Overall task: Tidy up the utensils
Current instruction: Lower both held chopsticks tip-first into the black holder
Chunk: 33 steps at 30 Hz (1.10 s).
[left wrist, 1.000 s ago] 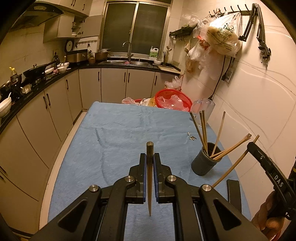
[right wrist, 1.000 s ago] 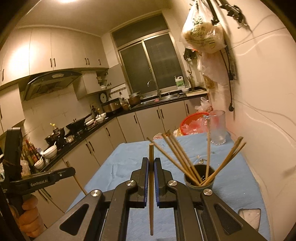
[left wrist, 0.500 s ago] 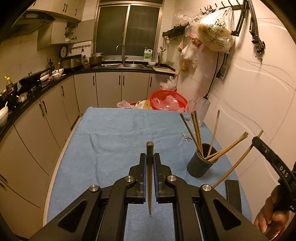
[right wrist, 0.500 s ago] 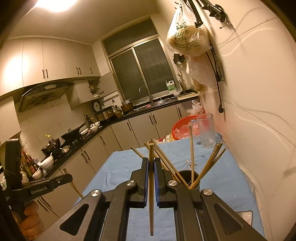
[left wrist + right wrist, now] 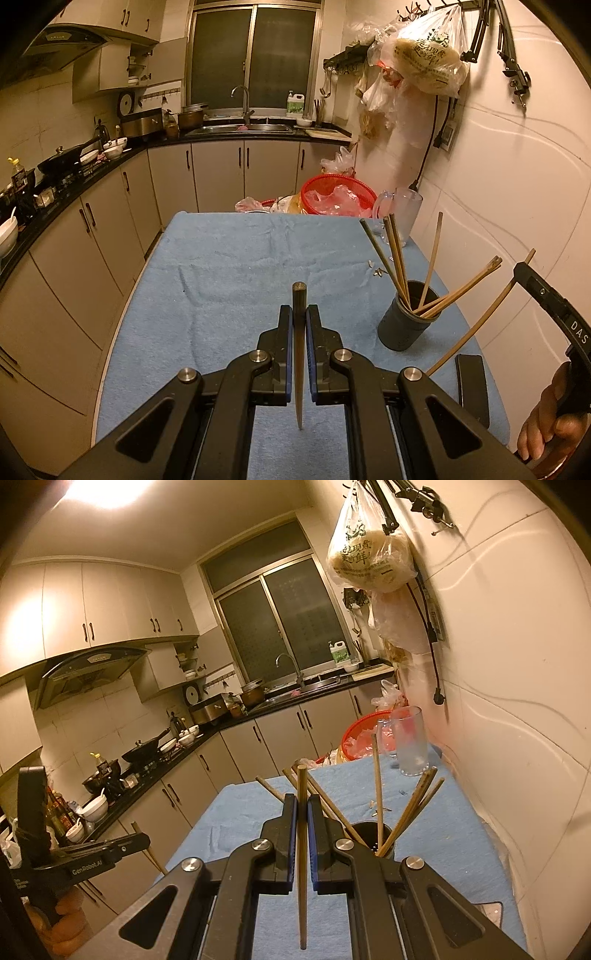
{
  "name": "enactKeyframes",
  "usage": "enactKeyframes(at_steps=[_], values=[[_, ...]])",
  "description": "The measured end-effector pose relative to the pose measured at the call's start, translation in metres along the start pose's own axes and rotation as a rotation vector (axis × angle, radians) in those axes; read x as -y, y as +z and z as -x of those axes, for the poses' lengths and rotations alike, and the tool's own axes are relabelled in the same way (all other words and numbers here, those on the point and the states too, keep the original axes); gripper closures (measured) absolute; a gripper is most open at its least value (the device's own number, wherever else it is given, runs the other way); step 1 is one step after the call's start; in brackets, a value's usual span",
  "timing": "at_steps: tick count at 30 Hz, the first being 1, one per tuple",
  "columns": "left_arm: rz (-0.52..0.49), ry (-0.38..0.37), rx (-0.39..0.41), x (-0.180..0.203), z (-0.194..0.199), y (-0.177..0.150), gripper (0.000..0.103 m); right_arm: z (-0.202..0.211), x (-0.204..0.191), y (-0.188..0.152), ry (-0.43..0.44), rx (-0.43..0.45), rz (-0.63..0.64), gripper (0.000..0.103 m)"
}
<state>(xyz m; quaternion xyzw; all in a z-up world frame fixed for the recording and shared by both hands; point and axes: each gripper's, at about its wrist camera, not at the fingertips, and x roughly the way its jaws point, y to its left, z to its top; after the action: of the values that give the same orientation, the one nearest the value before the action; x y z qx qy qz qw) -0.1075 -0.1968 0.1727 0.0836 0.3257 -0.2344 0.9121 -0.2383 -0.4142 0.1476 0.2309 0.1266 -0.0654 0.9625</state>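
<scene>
The bench [image 5: 229, 280], under a blue cloth, filled the middle of both views, and the dark cup [image 5: 408, 317] stood on it toward the lower right of the left wrist frame, already bristling with chopsticks that fanned out of its mouth. In the right wrist frame the same cup [image 5: 369, 830] sat just past the fingertips, a little right of center and partly hidden by them. Each pair of tongs was clenched on a single chopstick: the left tongs [image 5: 300, 314] held a darker stick [image 5: 298, 354] and the right tongs [image 5: 302, 805] a paler stick [image 5: 302, 849], each running lengthwise between the fingers, its blunt end poking out forward and its thin tip hanging toward the lower edge of the frame. The right tongs appeared the nearer to the cup, their stick seen from the left view as a slanted line at the right edge with its upper end above and to the right of the cup's rim; the left tongs were well apart from the cup, which lay ahead and to their right. By my judgement, the coming drop turned on tipping a stick toward upright over the cup's mouth. Readable writing: "GenRobot.AI" on the left tongs' body at lower left of the right view, "DAS" on the right tongs' body at the right edge of the left view; Chinese print on the hanging bag [image 5: 369, 554] was not clear to me.
</scene>
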Motion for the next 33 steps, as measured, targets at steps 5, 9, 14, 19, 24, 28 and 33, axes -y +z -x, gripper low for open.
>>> enactKeyframes(at_steps=[5, 9, 14, 19, 24, 28, 33], values=[[-0.011, 0.002, 0.001, 0.003, -0.001, 0.001, 0.096, 0.003, 0.005, 0.001, 0.004, 0.005, -0.007, 0.097], [-0.02, -0.002, -0.003, 0.006, -0.002, 0.003, 0.096, 0.006, 0.006, 0.003, 0.006, 0.013, -0.007, 0.097], [-0.032, -0.037, -0.002, 0.017, 0.0, 0.015, 0.096, 0.01, 0.012, 0.015, 0.017, 0.026, -0.017, 0.097], [-0.04, -0.08, 0.024, 0.035, 0.005, 0.04, 0.096, 0.02, 0.019, 0.035, 0.012, 0.067, -0.028, 0.097], [-0.051, -0.13, 0.088, 0.061, 0.016, 0.071, 0.096, 0.024, 0.026, 0.058, -0.022, 0.127, -0.024, 0.097], [-0.053, -0.171, 0.151, 0.084, 0.019, 0.097, 0.096, 0.016, 0.032, 0.076, -0.056, 0.157, -0.029, 0.097], [-0.018, -0.218, 0.128, 0.104, -0.013, 0.111, 0.096, -0.005, 0.037, 0.082, -0.119, 0.163, -0.002, 0.097]])
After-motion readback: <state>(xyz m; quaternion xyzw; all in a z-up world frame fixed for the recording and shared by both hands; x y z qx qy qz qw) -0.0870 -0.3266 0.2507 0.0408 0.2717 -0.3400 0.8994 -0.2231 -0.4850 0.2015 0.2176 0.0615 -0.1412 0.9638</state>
